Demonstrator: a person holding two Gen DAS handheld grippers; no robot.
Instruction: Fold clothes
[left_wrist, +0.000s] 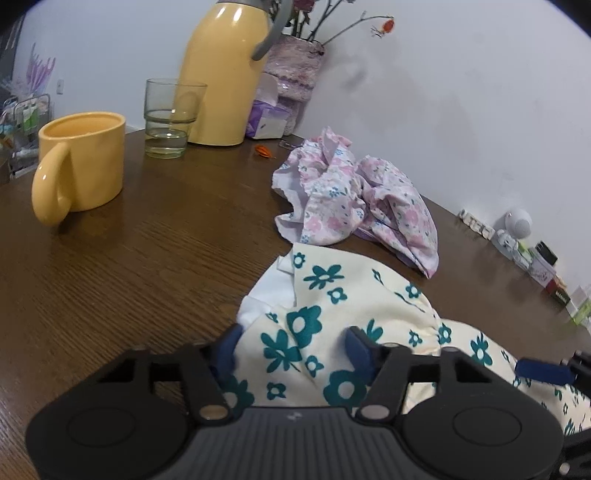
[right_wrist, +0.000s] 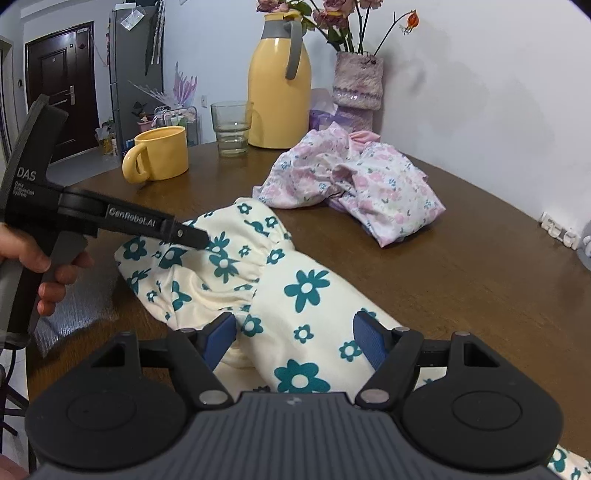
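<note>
On the brown wooden table, near its front edge, lies the cream garment with teal flowers, partly bunched, with a gathered elastic seam across its middle. The left gripper has the cloth between its blue pads, though whether they pinch it cannot be told from either view. The right gripper straddles the fabric with its jaws apart, the pads not pressing. The garment looks light, thin and limp; it will likely sag and crumple wherever it is unsupported, and slide easily over the smooth wood. A sound hold would probably be at a hem or a corner, one gripper at each end, so the cloth hangs flat. A second, pink floral garment lies crumpled beyond it, well short of the yellow mug and the drinking glass.
</note>
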